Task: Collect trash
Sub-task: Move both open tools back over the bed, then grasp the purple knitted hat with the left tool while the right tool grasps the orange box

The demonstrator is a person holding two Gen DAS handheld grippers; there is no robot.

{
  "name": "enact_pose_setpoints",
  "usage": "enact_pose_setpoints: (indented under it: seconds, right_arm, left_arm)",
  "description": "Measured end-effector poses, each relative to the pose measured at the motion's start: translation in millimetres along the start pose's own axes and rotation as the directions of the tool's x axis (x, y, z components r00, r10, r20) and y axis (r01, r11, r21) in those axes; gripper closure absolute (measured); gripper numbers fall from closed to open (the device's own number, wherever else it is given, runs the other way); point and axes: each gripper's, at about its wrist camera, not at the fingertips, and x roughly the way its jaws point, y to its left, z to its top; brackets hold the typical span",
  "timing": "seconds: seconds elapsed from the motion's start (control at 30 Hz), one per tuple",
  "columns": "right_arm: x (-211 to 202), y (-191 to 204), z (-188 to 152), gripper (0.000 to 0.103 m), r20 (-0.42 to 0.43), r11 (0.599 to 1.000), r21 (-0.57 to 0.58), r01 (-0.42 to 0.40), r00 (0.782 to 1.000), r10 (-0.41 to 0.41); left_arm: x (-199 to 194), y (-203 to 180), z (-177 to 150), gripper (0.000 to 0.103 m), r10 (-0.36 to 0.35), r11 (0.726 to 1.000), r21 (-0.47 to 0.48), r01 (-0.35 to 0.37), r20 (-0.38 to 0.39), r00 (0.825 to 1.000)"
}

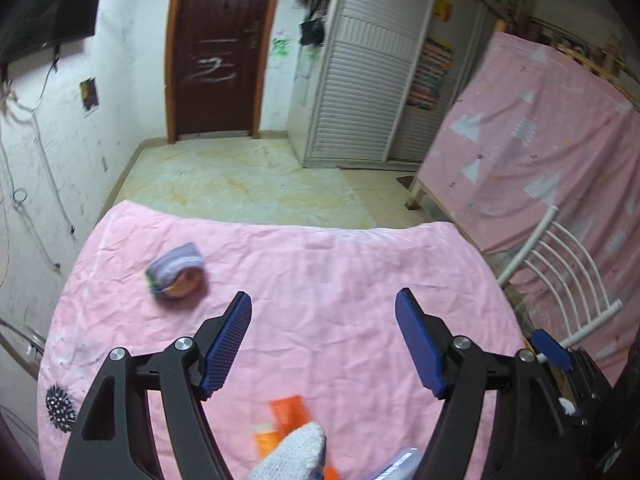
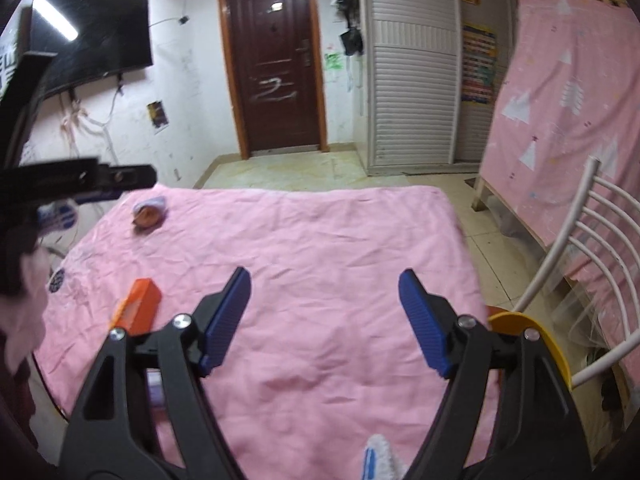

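Note:
A table under a pink cloth (image 1: 340, 280) holds trash. A purple snack wrapper with an orange end (image 1: 176, 272) lies at its far left, also in the right wrist view (image 2: 149, 211). An orange carton (image 2: 138, 306) lies at the left; in the left wrist view it lies blurred (image 1: 286, 420) below my jaws. My left gripper (image 1: 323, 340) is open and empty above the cloth. My right gripper (image 2: 324, 320) is open and empty over the table's middle. The left gripper's body (image 2: 76, 180) shows at the left of the right wrist view.
A white metal chair (image 2: 592, 264) stands right of the table, with a yellow bin rim (image 2: 532, 332) beside it. A pink-draped bed frame (image 1: 540, 140) fills the right. A brown door (image 2: 276, 68) and white wardrobe (image 2: 412, 68) are behind. A gloved finger (image 1: 296, 452) shows below.

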Motion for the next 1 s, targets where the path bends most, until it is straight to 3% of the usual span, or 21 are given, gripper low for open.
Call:
enact_pose_setpoints:
  seconds: [0.33, 0.57, 1.0]
  right_arm:
    - [20.6, 54.9, -0.4, 0.030, -0.054, 0.995, -0.084, -0.056, 0.997, 0.052]
    - [28.6, 80.9, -3.1, 0.030, -0.090, 0.989, -0.110, -0.103, 0.992, 0.093]
    - [38.6, 120.9, -10.5, 0.030, -0.144, 0.974, -0.173, -0.149, 0.982, 0.124]
  left_arm:
    - [25.1, 85.9, 19.4, 0.035, 0.111, 0.989, -0.096, -0.115, -0.043, 0.993]
    - [59.7, 124.3, 28.7, 0.034, 0.171, 0.974, -0.129, -0.184, -0.110, 0.979]
    - [123.6, 131.2, 27.8, 0.035, 0.174, 0.976, -0.092, -0.197, -0.213, 0.962]
